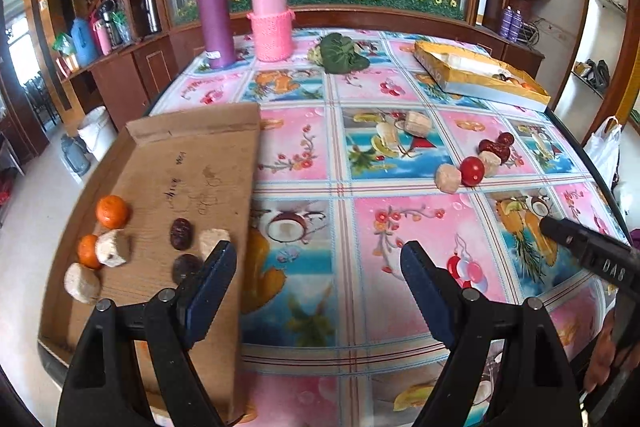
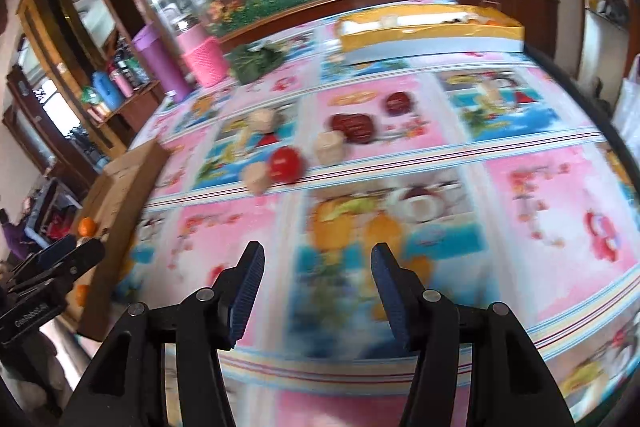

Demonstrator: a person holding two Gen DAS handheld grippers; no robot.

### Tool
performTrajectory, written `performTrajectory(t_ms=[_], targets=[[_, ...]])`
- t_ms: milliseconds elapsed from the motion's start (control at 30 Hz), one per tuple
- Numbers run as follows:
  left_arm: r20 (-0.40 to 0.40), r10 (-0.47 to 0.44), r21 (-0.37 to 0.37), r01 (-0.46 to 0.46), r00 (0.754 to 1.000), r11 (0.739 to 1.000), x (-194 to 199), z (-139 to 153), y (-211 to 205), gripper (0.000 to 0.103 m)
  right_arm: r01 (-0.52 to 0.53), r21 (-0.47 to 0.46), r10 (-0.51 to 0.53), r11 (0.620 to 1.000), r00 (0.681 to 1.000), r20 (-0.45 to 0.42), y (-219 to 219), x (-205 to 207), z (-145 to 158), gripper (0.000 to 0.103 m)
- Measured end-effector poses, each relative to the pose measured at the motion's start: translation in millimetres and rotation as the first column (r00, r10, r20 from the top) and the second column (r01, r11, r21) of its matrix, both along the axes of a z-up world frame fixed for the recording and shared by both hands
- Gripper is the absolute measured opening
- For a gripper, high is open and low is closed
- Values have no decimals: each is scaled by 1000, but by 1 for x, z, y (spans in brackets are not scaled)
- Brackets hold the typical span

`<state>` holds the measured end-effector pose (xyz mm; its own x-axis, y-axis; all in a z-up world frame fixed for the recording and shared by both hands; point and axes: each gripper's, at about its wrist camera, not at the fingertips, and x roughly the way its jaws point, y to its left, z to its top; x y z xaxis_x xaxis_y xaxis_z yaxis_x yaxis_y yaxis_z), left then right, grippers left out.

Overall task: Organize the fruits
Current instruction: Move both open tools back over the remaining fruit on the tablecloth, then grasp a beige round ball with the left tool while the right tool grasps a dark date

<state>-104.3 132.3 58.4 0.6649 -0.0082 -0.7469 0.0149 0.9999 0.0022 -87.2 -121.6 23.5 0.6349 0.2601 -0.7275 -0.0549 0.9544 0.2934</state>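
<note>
Fruits lie partly sorted: oranges (image 1: 112, 211) and dates in the cardboard tray (image 1: 224, 155) at the tabletop's (image 1: 360, 227) left edge, a tomato (image 1: 472, 170) mid-tabletop. Left tool (image 1: 318, 259) and right tool (image 2: 318, 263) gape empty. Next, I judge, the right one reaches for the tomato.

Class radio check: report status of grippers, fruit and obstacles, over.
Left gripper open, empty. Right gripper open, empty. Tomato loose on tablecloth; oranges on cardboard tray. Nothing blocking.

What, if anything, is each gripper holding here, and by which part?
Nothing is held. The left gripper and the right gripper both stand open over the tablecloth, with only cloth showing between their pads.
</note>
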Motion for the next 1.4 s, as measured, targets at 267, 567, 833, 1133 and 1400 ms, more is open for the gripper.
performTrajectory(t_ms=[267,567,833,1133,1400], targets=[[-54,-115,-108,109,992,988,45,-12,-35,83,63,-76,-64,995,998,-11,-44,36,8,59],[-96,-228,-197,206,969,958,111,-38,-76,55,12,-21,-12,1000,1000,1,-26,105,9,59],[-89,-274,-251,244,958,937,126,-49,-82,52,-53,29,53,998,998,-29,-17,133,-13,59],[-65,-326,-237,303,943,923,121,-49,-88,26,-71,0,70,998,997,-33,-14,136,-17,42],[-53,-331,-184,316,942,931,118,-51,-96,32,-26,-9,26,1000,999,-34,-24,136,-16,43]])
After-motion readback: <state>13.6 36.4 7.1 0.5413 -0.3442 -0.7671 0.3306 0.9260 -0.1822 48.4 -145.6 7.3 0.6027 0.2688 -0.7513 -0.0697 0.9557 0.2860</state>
